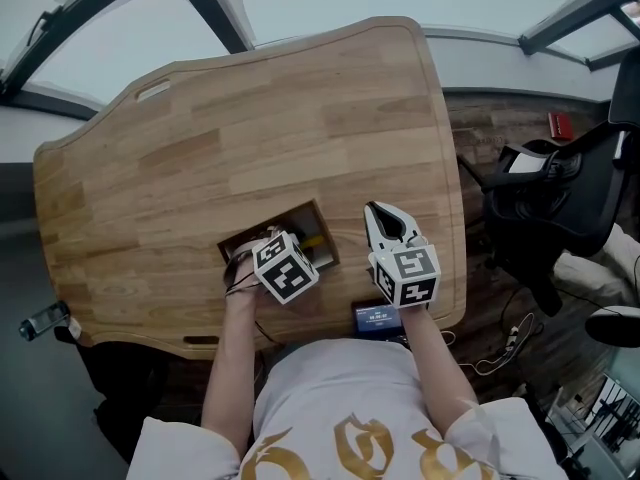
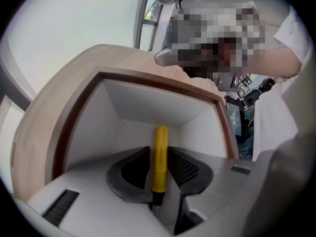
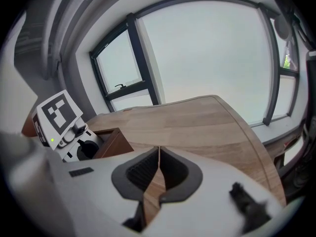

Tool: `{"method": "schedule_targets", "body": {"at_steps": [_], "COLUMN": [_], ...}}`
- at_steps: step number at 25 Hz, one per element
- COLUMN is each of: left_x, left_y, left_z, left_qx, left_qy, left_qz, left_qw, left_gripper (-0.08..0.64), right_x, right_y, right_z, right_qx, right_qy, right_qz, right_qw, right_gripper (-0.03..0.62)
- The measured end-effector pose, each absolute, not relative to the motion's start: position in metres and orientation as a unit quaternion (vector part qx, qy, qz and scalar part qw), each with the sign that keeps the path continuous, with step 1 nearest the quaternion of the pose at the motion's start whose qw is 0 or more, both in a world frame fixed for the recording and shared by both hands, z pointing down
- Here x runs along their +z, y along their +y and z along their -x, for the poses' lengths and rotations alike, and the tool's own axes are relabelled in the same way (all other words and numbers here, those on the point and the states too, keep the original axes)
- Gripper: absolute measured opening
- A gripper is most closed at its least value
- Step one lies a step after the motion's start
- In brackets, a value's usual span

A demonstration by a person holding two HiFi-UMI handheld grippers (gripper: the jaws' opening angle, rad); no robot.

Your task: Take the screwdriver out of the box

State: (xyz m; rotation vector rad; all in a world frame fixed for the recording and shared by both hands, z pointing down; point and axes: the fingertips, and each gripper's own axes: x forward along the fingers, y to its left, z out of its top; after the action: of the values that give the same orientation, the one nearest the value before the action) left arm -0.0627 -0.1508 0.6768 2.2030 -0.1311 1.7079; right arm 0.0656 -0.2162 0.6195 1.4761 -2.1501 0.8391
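Note:
A small wooden box (image 1: 318, 214) with white inner walls (image 2: 123, 102) sits near the front edge of the wooden table (image 1: 250, 118). My left gripper (image 1: 262, 242) points steeply down into it. Its jaws stand on either side of the yellow handle of the screwdriver (image 2: 160, 154), and both pads rest against it; the left gripper (image 2: 159, 152) holds it inside the box. A bit of yellow screwdriver (image 1: 316, 240) shows in the head view. To the right of the box, my right gripper (image 1: 378, 212) hovers over the table, and the right gripper (image 3: 159, 151) is shut and empty.
A dark device with a blue screen (image 1: 378, 318) lies at the table's near edge. A black chair (image 1: 550, 198) and cables stand on the floor to the right. The left gripper's marker cube (image 3: 58, 113) and the box (image 3: 111, 143) show left in the right gripper view.

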Motion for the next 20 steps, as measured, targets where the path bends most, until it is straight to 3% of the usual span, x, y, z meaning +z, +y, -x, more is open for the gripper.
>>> {"method": "schedule_targets", "body": {"at_steps": [4,20], "left_x": [0.6785,0.6772], "left_y": [-0.1519,-0.1549], "left_z": [0.0629,0.0639], "left_qx": [0.607,0.600], "left_qy": [-0.059,-0.061], "left_qz": [-0.777,-0.775], "left_qw": [0.156,0.190], "left_gripper": [0.109,0.080], "right_x": [0.6210,0.6152], "right_y": [-0.2176,-0.2192], "right_z": [-0.0670,-0.0691], "right_qx": [0.302,0.300], "right_qy": [-0.768,-0.770], "right_qz": [-0.528,-0.529], "right_qw": [0.199,0.195], "right_gripper": [0.034,0.034]}}
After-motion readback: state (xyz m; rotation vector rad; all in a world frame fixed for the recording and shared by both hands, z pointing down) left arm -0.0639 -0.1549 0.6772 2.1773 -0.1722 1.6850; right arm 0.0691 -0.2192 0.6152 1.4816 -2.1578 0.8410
